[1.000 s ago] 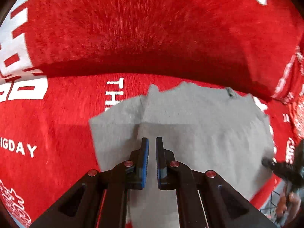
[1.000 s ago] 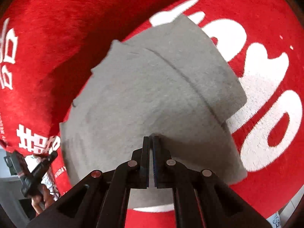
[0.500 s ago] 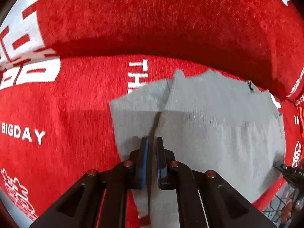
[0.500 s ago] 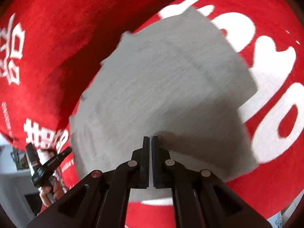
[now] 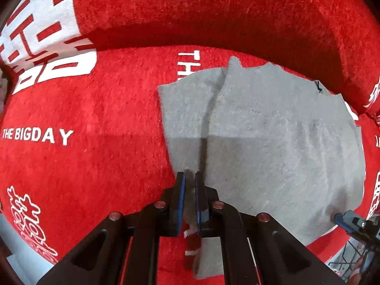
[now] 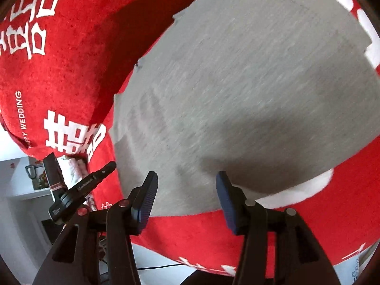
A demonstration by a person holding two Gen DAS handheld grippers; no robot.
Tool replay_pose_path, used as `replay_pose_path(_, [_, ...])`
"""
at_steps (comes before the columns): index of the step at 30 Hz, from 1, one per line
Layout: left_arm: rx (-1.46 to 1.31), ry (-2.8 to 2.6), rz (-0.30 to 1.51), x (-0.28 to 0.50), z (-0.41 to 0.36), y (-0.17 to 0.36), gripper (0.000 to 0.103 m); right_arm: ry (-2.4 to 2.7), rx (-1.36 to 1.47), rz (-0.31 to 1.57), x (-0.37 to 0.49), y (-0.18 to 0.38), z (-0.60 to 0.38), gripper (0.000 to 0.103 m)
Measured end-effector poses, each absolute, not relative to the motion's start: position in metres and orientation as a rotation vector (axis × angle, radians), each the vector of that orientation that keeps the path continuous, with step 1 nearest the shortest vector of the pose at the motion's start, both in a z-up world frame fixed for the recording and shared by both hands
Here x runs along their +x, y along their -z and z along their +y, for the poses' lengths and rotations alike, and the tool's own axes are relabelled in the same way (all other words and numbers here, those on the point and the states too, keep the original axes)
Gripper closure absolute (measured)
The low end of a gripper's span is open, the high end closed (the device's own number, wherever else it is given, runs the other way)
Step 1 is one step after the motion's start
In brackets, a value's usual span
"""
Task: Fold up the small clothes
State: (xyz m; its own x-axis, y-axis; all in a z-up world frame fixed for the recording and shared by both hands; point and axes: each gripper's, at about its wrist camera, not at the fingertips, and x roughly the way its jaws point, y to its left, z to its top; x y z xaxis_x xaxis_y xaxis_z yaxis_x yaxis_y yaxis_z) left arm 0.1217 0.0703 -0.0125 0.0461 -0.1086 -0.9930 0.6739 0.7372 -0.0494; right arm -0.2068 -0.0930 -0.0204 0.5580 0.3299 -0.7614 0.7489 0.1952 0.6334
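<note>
A grey garment lies spread on the red sofa seat, with one layer folded over along a crease that runs down to my left gripper. That gripper points straight down at the garment's left edge and is shut, with a pinch of grey cloth between its blue pads. In the right wrist view the garment fills the middle. My right gripper hovers over its near edge with its jaws opening; nothing is pressed between them. The left gripper's finger shows at the garment's left side.
The red plush sofa cover has white lettering, and its backrest rises just behind the garment. The seat's front edge drops to a pale floor. White furniture stands to the left beyond the sofa.
The right gripper's jaws, shut before, now stand apart, and that gripper has drawn back toward the garment's near edge. The left gripper, still shut, has moved left across the seat.
</note>
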Motion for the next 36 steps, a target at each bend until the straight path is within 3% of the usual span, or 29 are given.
replay_pose_path(5, [0.513,0.602,1.420,0.122,0.078,0.008,0.095,0.359,1.397,1.008,-0.198,0.018,-0.085,0.042])
replay_pose_path(8, [0.522,0.590,1.401,0.120,0.081,0.007,0.095,0.347,1.388,1.004,-0.193,0.017,-0.079,0.019])
replay_pose_path(9, [0.529,0.583,1.392,0.119,0.082,0.006,0.092,0.343,1.385,0.999,-0.191,0.016,-0.077,0.019])
replay_pose_path(10, [0.528,0.580,1.387,0.118,0.084,0.005,0.079,0.340,1.383,0.999,-0.189,0.015,-0.074,0.019])
replay_pose_path(11, [0.524,0.576,1.390,0.118,0.086,0.004,0.023,0.338,1.383,0.998,-0.188,0.016,-0.072,0.019])
replay_pose_path(12, [0.520,0.552,1.379,0.118,0.089,0.002,0.003,0.338,1.386,0.997,-0.187,0.016,-0.070,0.016])
replay_pose_path(36, [0.555,0.560,1.386,0.122,0.098,0.014,0.001,0.257,1.555,0.946,-0.181,0.049,-0.019,0.012])
